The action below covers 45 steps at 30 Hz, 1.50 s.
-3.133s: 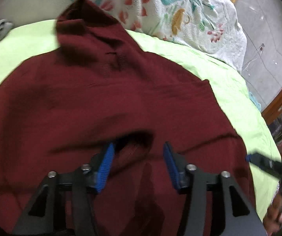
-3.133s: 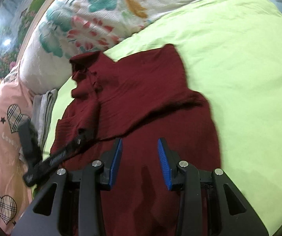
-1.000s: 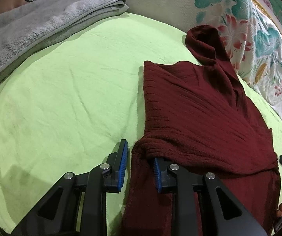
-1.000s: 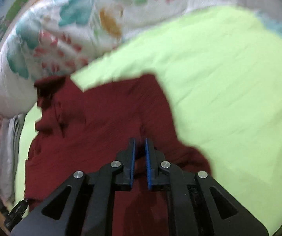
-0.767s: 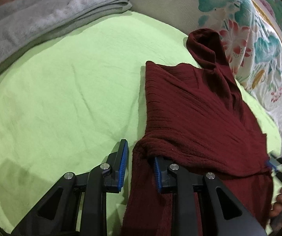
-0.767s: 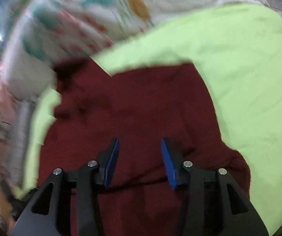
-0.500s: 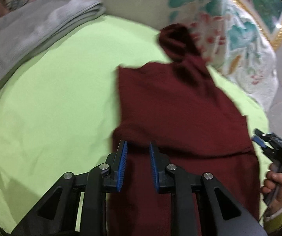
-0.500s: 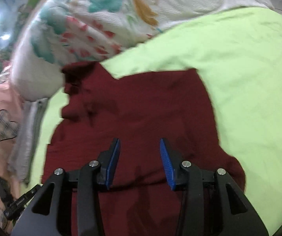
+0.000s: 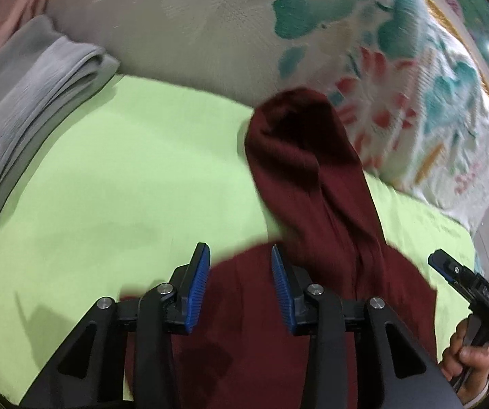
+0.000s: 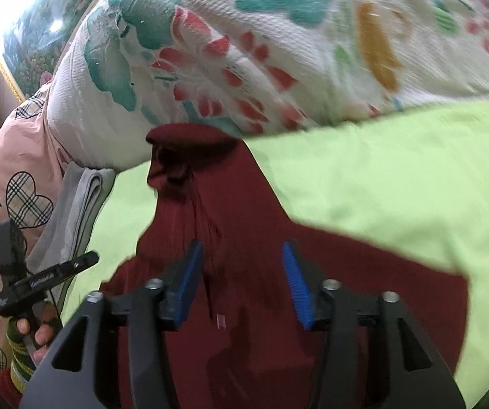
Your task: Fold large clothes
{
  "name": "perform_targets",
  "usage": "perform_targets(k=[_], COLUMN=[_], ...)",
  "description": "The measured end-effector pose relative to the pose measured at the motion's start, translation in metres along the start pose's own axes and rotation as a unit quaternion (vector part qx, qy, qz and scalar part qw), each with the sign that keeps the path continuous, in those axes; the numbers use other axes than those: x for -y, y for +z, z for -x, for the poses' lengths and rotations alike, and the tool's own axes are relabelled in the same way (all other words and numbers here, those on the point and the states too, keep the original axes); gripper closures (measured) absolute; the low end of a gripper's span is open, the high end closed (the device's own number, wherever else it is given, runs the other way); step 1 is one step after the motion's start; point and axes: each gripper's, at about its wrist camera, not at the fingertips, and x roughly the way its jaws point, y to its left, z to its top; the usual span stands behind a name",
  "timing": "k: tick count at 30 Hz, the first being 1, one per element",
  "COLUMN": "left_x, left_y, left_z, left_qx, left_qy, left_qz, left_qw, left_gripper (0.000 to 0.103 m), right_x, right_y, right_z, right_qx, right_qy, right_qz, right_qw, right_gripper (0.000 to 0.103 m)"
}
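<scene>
Green sheet [image 9: 115, 184]; both fingers [image 9: 198, 289] opening, empty.

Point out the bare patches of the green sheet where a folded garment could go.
Widest bare patch: green sheet right of the maroon sweater, below the floral quilt. Another lies between the sweater and the folded grey towel. Crowded at the head, where the sweater's neck meets the quilt.
</scene>
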Motion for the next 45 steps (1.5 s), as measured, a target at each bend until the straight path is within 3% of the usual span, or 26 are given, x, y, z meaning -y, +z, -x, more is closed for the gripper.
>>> perform_targets(k=[3, 7, 14, 15, 16, 17, 18, 19, 23, 29, 35, 40, 45], left_x=[0.002, 0.004, 0.006, 0.007, 0.009, 0.012, 0.019, 0.026, 0.048, 0.069, 0.079, 0.072, 0.064], left_y=[0.03, 0.066, 0.106, 0.111, 0.116, 0.119, 0.122, 0.121, 0.111, 0.054, -0.056, -0.142, -0.192], left_z=[-0.027, -0.071, -0.126, -0.132, -0.14, -0.144, -0.15, -0.153, -0.129, -0.052, 0.03, 0.066, 0.074], left_qx=[0.004, -0.001, -0.011, -0.015, -0.018, -0.019, -0.024, -0.031, 0.006, 0.045, 0.062, 0.033, 0.002], left_qy=[0.002, 0.014, -0.003, -0.006, -0.008, -0.009, -0.013, -0.019, -0.018, -0.061, -0.078, -0.097, -0.1], left_qz=[-0.006, -0.025, -0.03, -0.029, -0.028, -0.031, -0.045, -0.057, -0.099, -0.113, -0.134, -0.127, -0.117], left_qw=[1.0, 0.9996, 0.9995, 0.9995, 0.9994, 0.9993, 0.9986, 0.9977, 0.9949, 0.9908, 0.986, 0.9867, 0.9881], left_gripper=[0.056, 0.054, 0.053, 0.053, 0.056, 0.062, 0.075, 0.097, 0.098, 0.098, 0.098, 0.098, 0.096], right_x=[-0.014, -0.035, -0.062, -0.063, -0.066, -0.067, -0.064, -0.062, -0.047, -0.032, -0.035, -0.04, -0.029], right_y=[0.03, 0.059, 0.094, 0.096, 0.099, 0.103, 0.106, 0.108, 0.103, 0.061, -0.012, -0.073, -0.132], right_z=[-0.033, -0.077, -0.152, -0.158, -0.163, -0.168, -0.168, -0.164, -0.113, -0.037, 0.045, 0.084, 0.095], right_qx=[0.008, 0.002, -0.001, -0.001, 0.001, -0.006, -0.014, -0.01, 0.031, 0.039, 0.052, 0.053, 0.01], right_qy=[0.004, 0.006, -0.035, -0.041, -0.048, -0.053, -0.049, -0.041, -0.013, 0.007, 0.032, 0.029, 0.007], right_qz=[0.037, 0.084, 0.164, 0.169, 0.176, 0.174, 0.158, 0.143, 0.11, 0.092, 0.083, 0.099, 0.093], right_qw=[0.999, 0.996, 0.986, 0.985, 0.983, 0.983, 0.986, 0.989, 0.993, 0.995, 0.995, 0.993, 0.996], right_gripper=[0.034, 0.033, 0.033, 0.04, 0.053, 0.093, 0.099, 0.099, 0.099, 0.099, 0.099, 0.099, 0.098])
